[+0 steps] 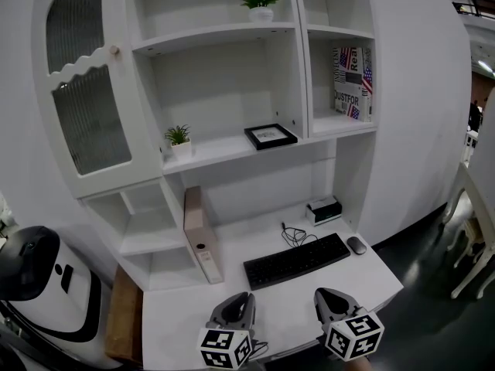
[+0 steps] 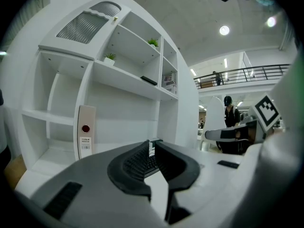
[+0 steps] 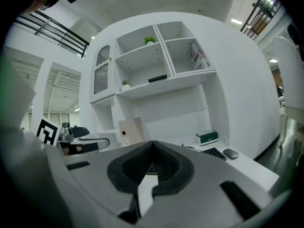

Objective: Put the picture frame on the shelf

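Observation:
The black picture frame (image 1: 271, 136) lies flat on the middle shelf (image 1: 220, 151) of the white wall unit, right of a small potted plant (image 1: 179, 139). It also shows as a dark slab in the left gripper view (image 2: 148, 80) and the right gripper view (image 3: 157, 78). Both grippers hover low over the desk's front edge, far below the frame. My left gripper (image 1: 236, 306) (image 2: 151, 142) is shut with nothing between its jaws. My right gripper (image 1: 331, 298) (image 3: 152, 143) is shut and empty too, a little to the right.
On the desk (image 1: 186, 308) lie a black keyboard (image 1: 298, 260), a mouse (image 1: 356, 245), a cable, a small box (image 1: 323, 209) and an upright binder (image 1: 199, 234). Books (image 1: 352, 82) fill the right shelf. A white and black machine (image 1: 39, 284) stands at the left, chairs at the right.

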`<action>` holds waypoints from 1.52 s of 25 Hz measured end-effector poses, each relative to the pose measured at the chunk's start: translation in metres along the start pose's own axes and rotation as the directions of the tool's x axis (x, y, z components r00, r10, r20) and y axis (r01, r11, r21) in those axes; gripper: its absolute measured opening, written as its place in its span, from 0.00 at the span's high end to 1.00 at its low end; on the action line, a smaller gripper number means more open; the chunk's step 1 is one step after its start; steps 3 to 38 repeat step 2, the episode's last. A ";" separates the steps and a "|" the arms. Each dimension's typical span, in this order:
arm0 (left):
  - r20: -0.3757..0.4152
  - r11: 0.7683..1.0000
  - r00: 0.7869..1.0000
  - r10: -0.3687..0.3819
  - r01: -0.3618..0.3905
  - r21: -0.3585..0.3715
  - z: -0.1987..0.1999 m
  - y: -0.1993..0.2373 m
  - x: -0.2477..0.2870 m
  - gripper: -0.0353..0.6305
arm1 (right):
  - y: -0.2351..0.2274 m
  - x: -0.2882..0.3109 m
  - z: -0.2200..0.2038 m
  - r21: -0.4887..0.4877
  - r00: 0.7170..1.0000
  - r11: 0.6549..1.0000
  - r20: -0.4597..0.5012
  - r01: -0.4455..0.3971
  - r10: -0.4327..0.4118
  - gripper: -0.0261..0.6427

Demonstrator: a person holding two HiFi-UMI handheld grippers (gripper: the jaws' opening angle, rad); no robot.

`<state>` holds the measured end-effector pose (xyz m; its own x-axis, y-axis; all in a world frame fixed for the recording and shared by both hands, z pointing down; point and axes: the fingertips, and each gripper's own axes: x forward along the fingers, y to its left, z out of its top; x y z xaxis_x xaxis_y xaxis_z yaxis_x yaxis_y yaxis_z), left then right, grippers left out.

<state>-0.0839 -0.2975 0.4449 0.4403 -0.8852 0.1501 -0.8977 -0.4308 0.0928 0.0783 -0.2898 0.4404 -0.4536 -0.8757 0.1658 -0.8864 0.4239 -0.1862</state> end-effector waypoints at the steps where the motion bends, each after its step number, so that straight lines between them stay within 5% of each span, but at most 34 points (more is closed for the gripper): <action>1: 0.000 1.000 1.000 -0.003 0.003 -0.001 0.001 -0.001 0.001 0.89 | 0.000 0.000 0.000 0.000 1.000 1.000 -0.001 -0.001 0.001 0.96; 38: 0.000 1.000 1.000 -0.005 0.005 -0.002 0.001 -0.001 0.001 0.89 | 0.000 0.001 0.000 0.000 1.000 1.000 -0.003 -0.002 0.002 0.96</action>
